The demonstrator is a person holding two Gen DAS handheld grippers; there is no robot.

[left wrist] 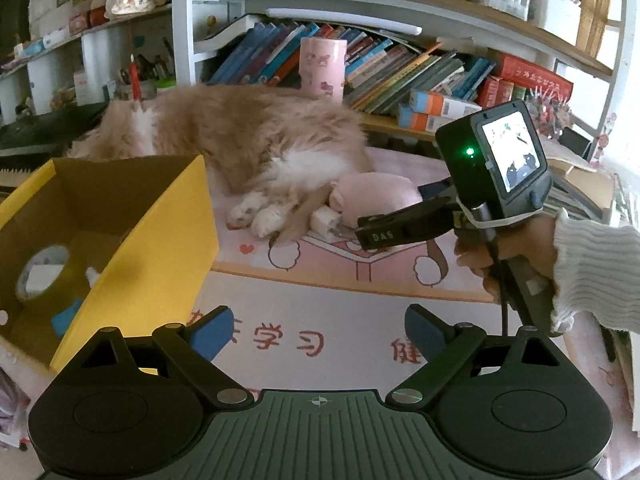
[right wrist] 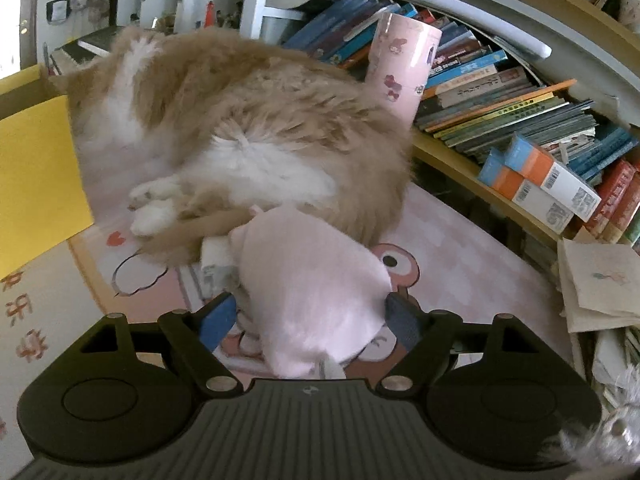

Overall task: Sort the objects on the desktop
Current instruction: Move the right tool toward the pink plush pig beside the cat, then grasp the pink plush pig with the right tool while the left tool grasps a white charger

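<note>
A soft pink cloth bundle (right wrist: 312, 280) lies on the bench's pink cartoon mat, its far end tucked against the ginger cat's hind legs. It looks like a rolled sock or small pouch, though the view is too warped to be sure. A small white block (right wrist: 216, 258) sits just to its left, touching it. Far to the left stands an open yellow cardboard box (left wrist: 156, 240), holding a roll of clear tape (left wrist: 42, 276) and something blue (left wrist: 66, 318).
</note>
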